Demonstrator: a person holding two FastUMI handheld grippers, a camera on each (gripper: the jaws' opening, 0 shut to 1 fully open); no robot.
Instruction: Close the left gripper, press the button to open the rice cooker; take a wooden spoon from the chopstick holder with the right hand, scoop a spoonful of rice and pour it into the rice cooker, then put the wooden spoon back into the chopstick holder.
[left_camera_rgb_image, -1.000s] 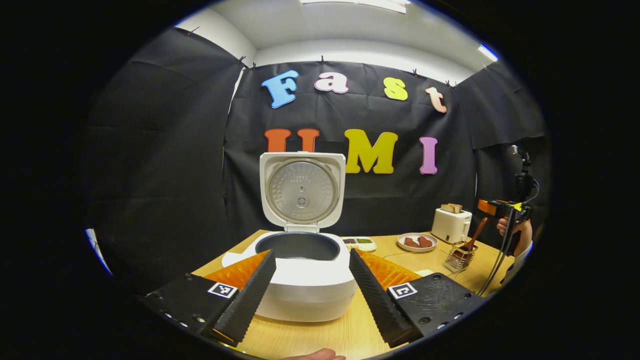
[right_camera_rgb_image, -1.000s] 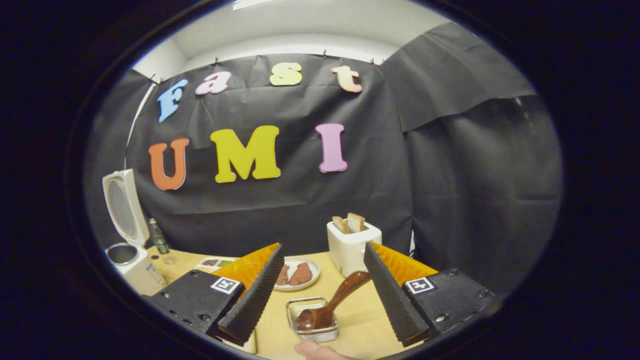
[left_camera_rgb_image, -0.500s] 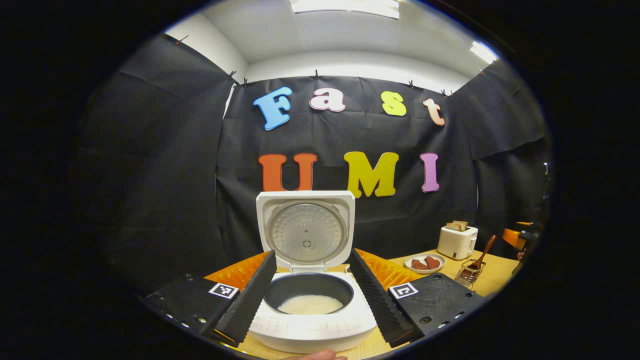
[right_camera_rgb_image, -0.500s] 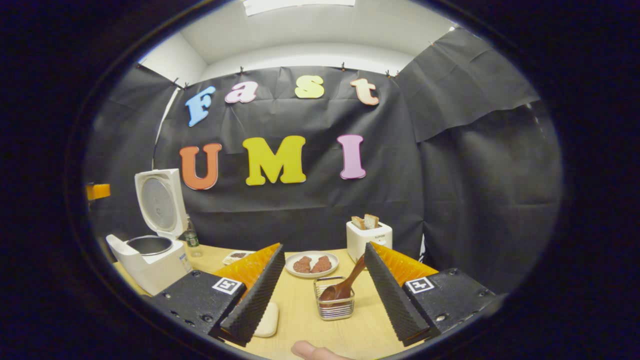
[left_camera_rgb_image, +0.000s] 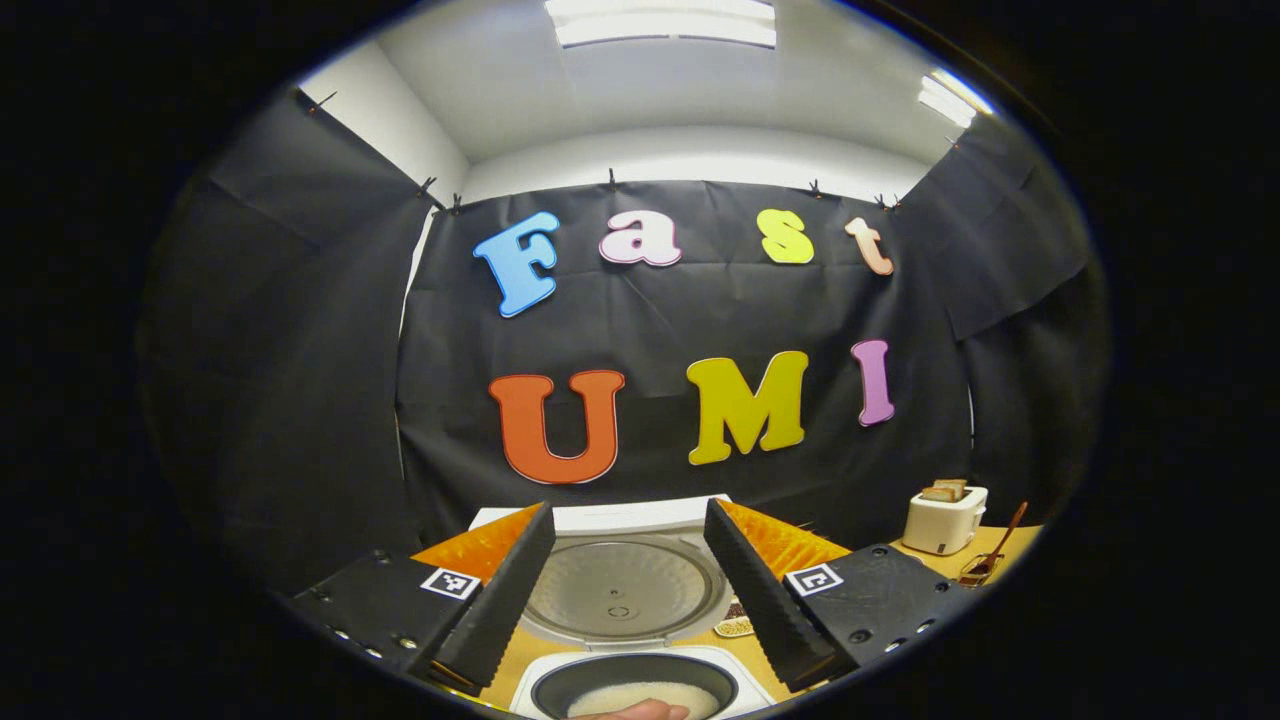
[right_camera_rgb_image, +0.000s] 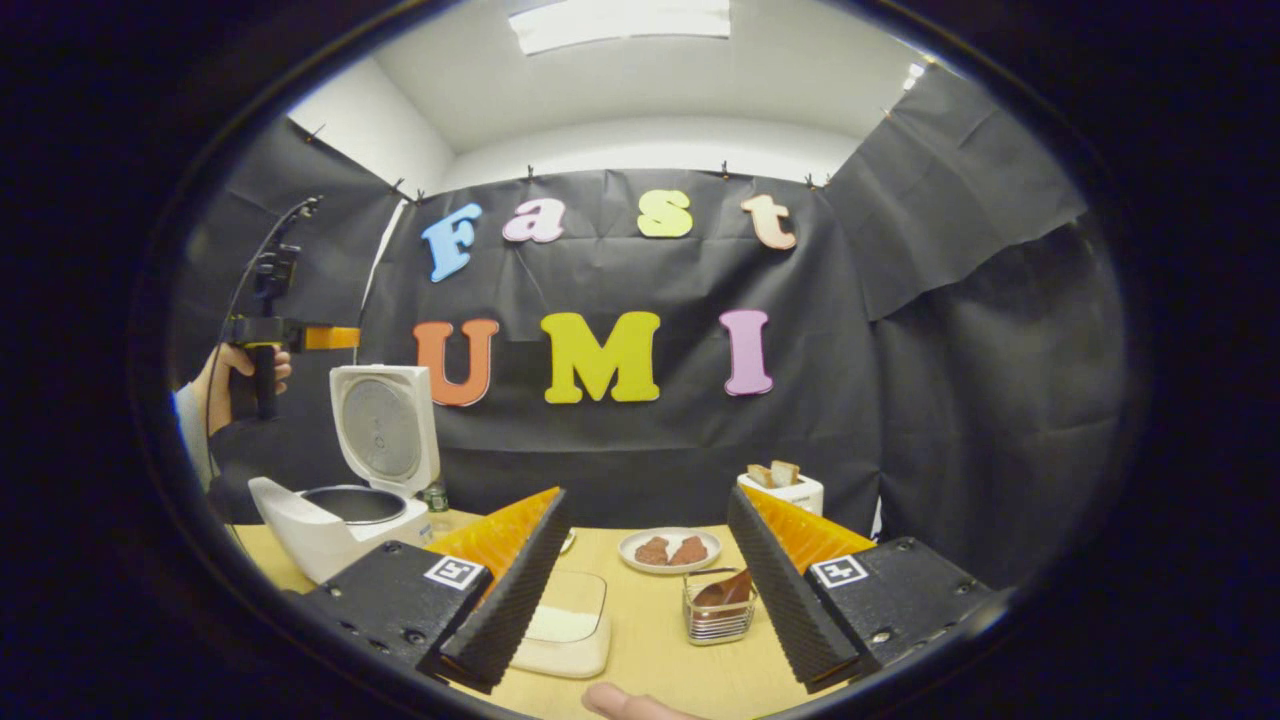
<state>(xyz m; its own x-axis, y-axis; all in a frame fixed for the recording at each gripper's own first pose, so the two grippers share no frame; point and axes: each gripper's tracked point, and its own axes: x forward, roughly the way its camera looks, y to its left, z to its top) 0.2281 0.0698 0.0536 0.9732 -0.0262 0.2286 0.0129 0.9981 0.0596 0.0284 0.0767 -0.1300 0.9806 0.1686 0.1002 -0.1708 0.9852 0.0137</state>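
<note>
Ahead of the wide-open, empty left gripper (left_camera_rgb_image: 628, 588), the rice cooker (left_camera_rgb_image: 625, 680) stands lid-up with white rice in its pot. The right gripper (right_camera_rgb_image: 645, 580) likewise gapes empty; between its fingers sits the chopstick holder (right_camera_rgb_image: 718, 620) holding the wooden spoon (right_camera_rgb_image: 727, 592), beside a tray of rice (right_camera_rgb_image: 565, 628).

The wooden bench (right_camera_rgb_image: 655, 640) carries the open rice cooker (right_camera_rgb_image: 330, 515) at its left, a shallow rice dish (right_camera_rgb_image: 565, 625), a plate (right_camera_rgb_image: 668, 551) with 2 brown pieces, a wire holder (right_camera_rgb_image: 718, 610) and a toaster (right_camera_rgb_image: 782, 490).
</note>
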